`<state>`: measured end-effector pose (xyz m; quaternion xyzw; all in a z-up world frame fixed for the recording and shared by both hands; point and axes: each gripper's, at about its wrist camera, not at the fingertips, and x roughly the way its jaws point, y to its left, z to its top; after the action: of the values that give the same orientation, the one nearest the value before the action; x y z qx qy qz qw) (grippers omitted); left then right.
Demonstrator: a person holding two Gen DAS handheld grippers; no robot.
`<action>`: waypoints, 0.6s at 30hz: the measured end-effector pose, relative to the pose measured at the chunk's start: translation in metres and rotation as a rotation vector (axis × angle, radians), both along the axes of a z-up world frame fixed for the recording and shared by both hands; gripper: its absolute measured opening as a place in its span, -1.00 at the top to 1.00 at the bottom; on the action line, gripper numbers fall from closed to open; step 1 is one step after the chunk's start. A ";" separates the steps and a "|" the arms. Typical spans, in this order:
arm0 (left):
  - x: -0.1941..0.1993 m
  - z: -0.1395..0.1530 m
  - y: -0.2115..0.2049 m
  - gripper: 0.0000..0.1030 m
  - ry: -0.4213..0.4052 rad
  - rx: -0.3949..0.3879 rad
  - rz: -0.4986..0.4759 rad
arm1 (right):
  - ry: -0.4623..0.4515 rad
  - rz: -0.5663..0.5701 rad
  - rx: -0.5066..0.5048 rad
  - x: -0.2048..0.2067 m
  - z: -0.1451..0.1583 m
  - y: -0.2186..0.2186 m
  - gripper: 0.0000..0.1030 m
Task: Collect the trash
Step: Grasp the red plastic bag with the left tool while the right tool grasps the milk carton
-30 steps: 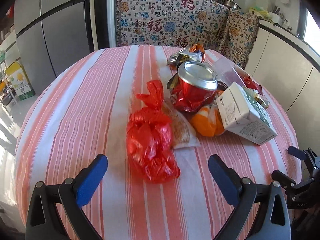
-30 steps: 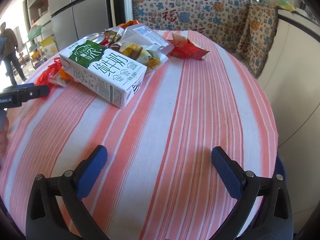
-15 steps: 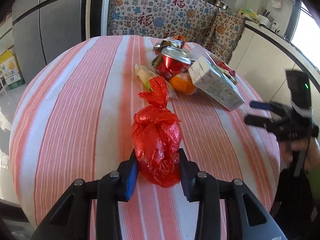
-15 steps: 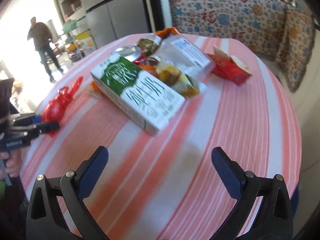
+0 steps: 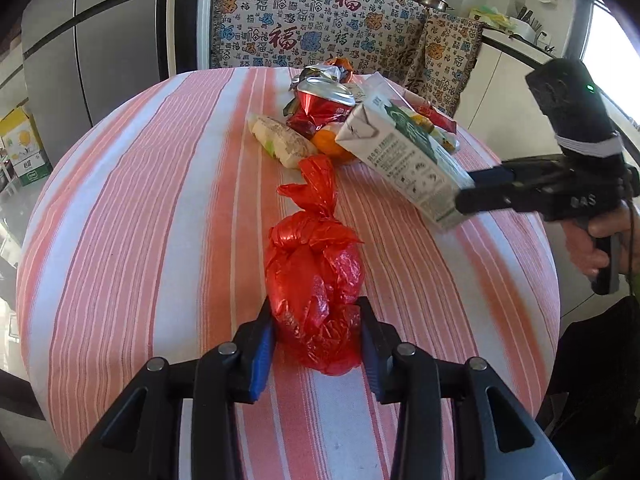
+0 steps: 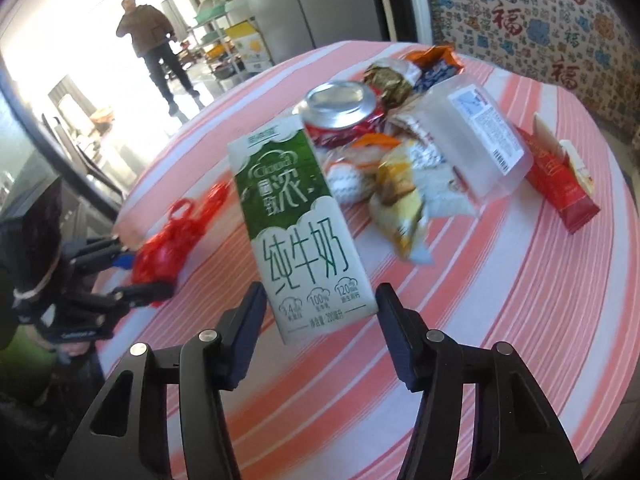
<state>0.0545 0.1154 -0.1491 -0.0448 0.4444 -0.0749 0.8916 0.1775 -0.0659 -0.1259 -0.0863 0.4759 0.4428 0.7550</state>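
A knotted red plastic bag (image 5: 316, 284) lies on the striped round table (image 5: 140, 208). My left gripper (image 5: 318, 332) is shut on its near end; it also shows in the right wrist view (image 6: 132, 276) with the bag (image 6: 168, 244). A green-and-white milk carton (image 6: 304, 232) sits between the fingers of my right gripper (image 6: 320, 316), which are closed in on its near end. In the left wrist view the right gripper (image 5: 468, 196) holds the carton (image 5: 404, 152) tilted, its near end off the table.
A pile of trash sits at the far side: a crushed red can (image 5: 326, 106), an orange (image 5: 330, 146), snack wrappers (image 6: 404, 200), a clear plastic bag (image 6: 476, 140), a red packet (image 6: 560, 176). A person (image 6: 152, 48) stands in the doorway. A patterned cloth (image 5: 320, 28) hangs behind.
My left gripper closed on the red bag. My right gripper moved to the milk carton, closed on its end and tilted it up.
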 end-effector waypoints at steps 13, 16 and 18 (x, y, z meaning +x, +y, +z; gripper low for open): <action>0.010 0.001 -0.014 -0.14 -0.012 0.069 0.002 | -0.090 -0.087 -0.122 0.003 -0.007 0.045 -0.02; 0.005 0.000 -0.010 0.28 -0.004 0.049 0.002 | -0.048 -0.162 -0.091 -0.014 -0.003 0.021 -0.02; 0.001 0.000 -0.009 0.28 -0.004 0.027 0.013 | 0.013 -0.245 -0.047 -0.030 -0.003 -0.010 -0.02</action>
<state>0.0555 0.1064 -0.1493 -0.0356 0.4432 -0.0631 0.8935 0.1471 -0.0757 -0.1286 -0.0422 0.4980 0.3364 0.7981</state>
